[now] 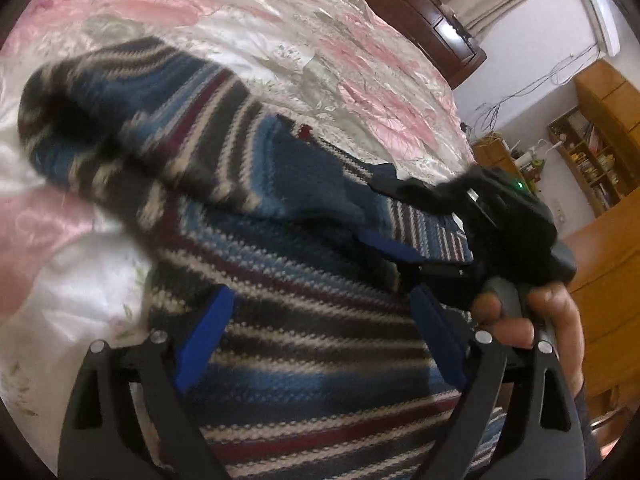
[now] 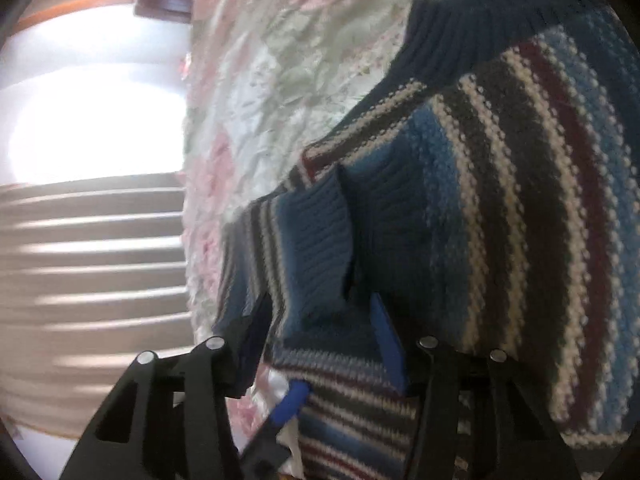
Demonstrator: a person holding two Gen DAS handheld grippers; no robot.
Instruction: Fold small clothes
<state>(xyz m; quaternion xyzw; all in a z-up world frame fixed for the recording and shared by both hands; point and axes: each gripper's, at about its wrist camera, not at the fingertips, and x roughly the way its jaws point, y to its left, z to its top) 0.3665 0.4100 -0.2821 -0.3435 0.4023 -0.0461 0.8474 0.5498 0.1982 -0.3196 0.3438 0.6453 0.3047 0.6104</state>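
A knitted sweater striped in blue, grey, white and dark red lies partly lifted over the bed. My left gripper is open; the sweater's body fills the space between its blue pads. To the right, a hand holds my right gripper, which is clamped on the sweater's edge. In the right wrist view the right gripper is shut on a bunch of ribbed blue knit, with the striped sweater hanging to the right. The dark collar shows at the top.
The pink and white floral bedspread stretches away behind the sweater, ending at a dark wooden headboard. Wooden cabinets and a bookshelf stand to the right. A bright window lies beyond the bed's left edge.
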